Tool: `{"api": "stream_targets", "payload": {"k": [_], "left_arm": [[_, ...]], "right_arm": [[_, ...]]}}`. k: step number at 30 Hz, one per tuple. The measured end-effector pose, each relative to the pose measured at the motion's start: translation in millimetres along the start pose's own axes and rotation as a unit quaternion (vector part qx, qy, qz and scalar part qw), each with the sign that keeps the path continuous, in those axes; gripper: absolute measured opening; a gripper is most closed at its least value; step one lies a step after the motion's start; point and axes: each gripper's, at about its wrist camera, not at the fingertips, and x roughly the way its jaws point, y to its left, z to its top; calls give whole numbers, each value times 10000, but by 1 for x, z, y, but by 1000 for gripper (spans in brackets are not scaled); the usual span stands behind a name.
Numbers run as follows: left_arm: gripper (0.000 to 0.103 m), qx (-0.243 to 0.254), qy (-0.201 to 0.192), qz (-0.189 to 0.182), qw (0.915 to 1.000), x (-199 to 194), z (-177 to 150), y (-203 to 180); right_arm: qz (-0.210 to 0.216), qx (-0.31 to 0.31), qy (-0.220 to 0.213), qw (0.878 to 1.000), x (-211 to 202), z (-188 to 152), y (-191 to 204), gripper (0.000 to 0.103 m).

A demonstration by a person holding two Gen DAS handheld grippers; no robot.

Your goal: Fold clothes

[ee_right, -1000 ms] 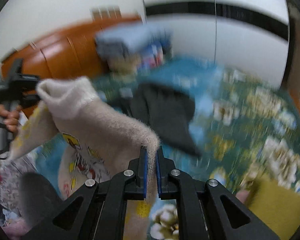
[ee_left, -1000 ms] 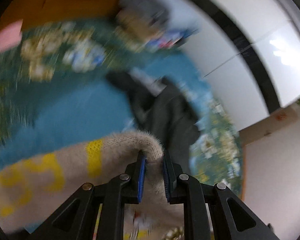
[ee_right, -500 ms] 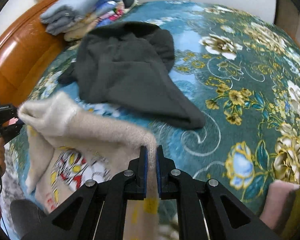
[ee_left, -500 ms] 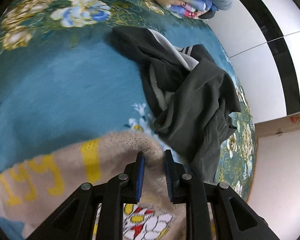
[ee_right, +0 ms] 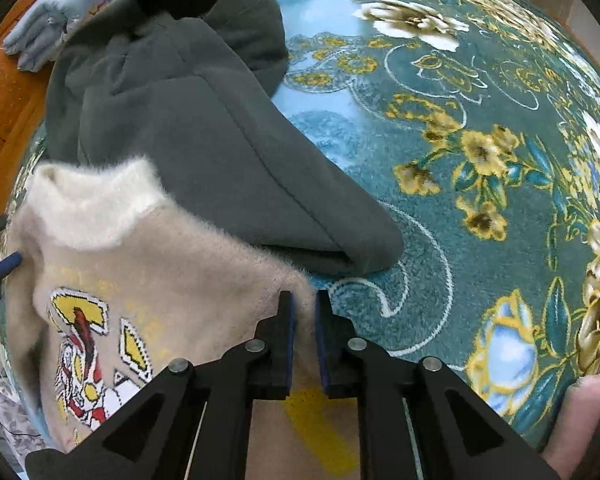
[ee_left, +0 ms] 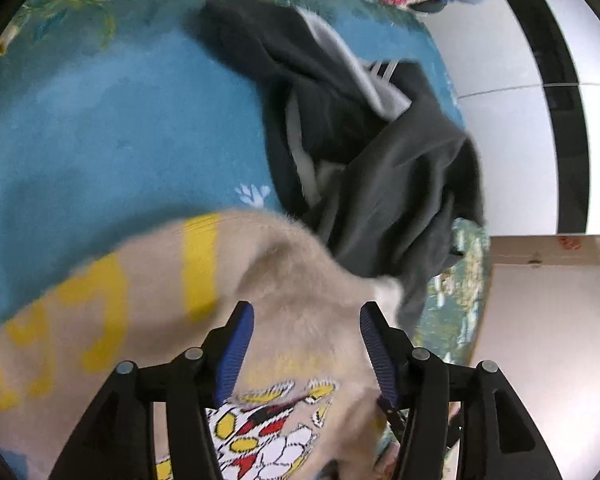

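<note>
A fuzzy beige sweater (ee_right: pixel 172 276) with a cartoon print and yellow marks lies on the teal floral blanket (ee_right: pixel 440 128); it also shows in the left wrist view (ee_left: pixel 148 288). My right gripper (ee_right: pixel 304 316) is shut on the sweater's shoulder edge. My left gripper (ee_left: pixel 306 332) is open, its blue pads wide apart just above the sweater's other shoulder. The left gripper's blue tip (ee_right: pixel 6 266) shows at the far left of the right wrist view.
A dark grey hoodie (ee_right: pixel 188 120) lies crumpled beyond the sweater, touching its collar; it also shows in the left wrist view (ee_left: pixel 380 152). A stack of folded clothes (ee_right: pixel 60 12) sits by the wooden headboard (ee_right: pixel 0 108). White wardrobe doors (ee_left: pixel 520 60) stand behind.
Both grippers lowered the sweater from the air onto the blanket. The left gripper has opened and let go of the shoulder. The right gripper stays shut on it.
</note>
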Motion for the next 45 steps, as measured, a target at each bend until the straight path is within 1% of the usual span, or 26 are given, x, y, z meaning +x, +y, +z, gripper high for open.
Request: {"api": "stream_targets", "payload": {"k": [1, 2, 3, 5, 7, 8, 9, 11, 12, 15, 16, 17, 18, 20, 22, 25, 28, 31, 34, 35, 37, 38, 39, 41, 43, 45], "left_arm": [[61, 69, -84, 1, 9999, -12, 0, 3], [62, 139, -168, 2, 9998, -24, 0, 5], [62, 286, -260, 27, 9993, -41, 1, 10], [67, 505, -421, 405, 9970, -60, -2, 26], [67, 722, -581, 782, 9926, -78, -6, 41], [67, 828, -659, 971, 9896, -88, -7, 49], [67, 810, -662, 1202, 9872, -93, -10, 65], [68, 662, -669, 1631, 9821, -104, -15, 98], [67, 501, -716, 1724, 9811, -110, -17, 112], [67, -144, -802, 1512, 9851, -128, -30, 149], [67, -398, -850, 1337, 9866, -135, -37, 158], [67, -488, -909, 1152, 9880, -139, -41, 158], [67, -577, -966, 964, 9890, -143, -45, 159], [67, -594, -920, 417, 9931, -145, -50, 149], [67, -617, -660, -97, 9959, -136, -55, 137], [67, -1047, -164, -739, 9916, -109, -70, 132], [67, -1188, -10, -717, 9903, -87, -73, 130], [67, -1732, -260, -638, 9825, -70, -67, 142], [67, -2172, -412, -801, 9720, -59, -53, 149], [67, -2190, -531, -682, 9719, -59, -51, 148], [66, -2126, -771, -119, 9740, -67, -44, 150], [65, -2105, -815, -28, 9742, -69, -44, 150], [60, -2083, -859, 62, 9743, -70, -43, 151], [37, -2031, -936, 230, 9744, -75, -42, 154], [23, -1650, -1077, 513, 9791, -81, -37, 144], [19, -1262, -1217, 795, 9813, -87, -33, 134]], "right_arm": [[-26, -32, -33, 10000, -1, -1, 0, 13], [-58, -22, -123, 9999, -7, -2, -1, 17], [-90, -1, -226, 9997, -13, -4, -3, 27], [-85, 11, -475, 9988, -30, -11, -4, 32], [21, -22, -789, 9969, -55, -23, -4, 34], [74, -38, -946, 9955, -68, -29, -4, 40], [127, -54, -1102, 9938, -81, -36, -4, 50], [219, -139, -1274, 9915, -98, -51, 0, 52], [239, -189, -1314, 9909, -103, -60, 2, 52], [252, -243, -1370, 9900, -112, -83, 5, 52], [246, -219, -1361, 9901, -112, -88, 5, 52], [241, -196, -1352, 9903, -113, -94, 5, 52], [260, -162, -1321, 9908, -112, -98, 6, 52], [311, -143, -1259, 9914, -112, -104, 10, 52], [361, -209, -1213, 9917, -112, -106, 18, 52], [446, -313, -1178, 9915, -112, -107, 32, 52], [555, -362, -1196, 9906, -116, -110, 42, 52], [559, -414, -1183, 9905, -117, -112, 48, 52], [519, -479, -1215, 9901, -120, -114, 51, 52], [503, -498, -1222, 9900, -121, -113, 51, 52], [455, -529, -1221, 9901, -121, -112, 53, 52], [453, -531, -1205, 9903, -120, -112, 53, 52], [458, -529, -1185, 9905, -119, -112, 53, 52], [485, -527, -1133, 9910, -116, -112, 55, 52], [478, -554, -1081, 9915, -112, -112, 56, 52], [477, -563, -1037, 9919, -109, -113, 58, 52]]}}
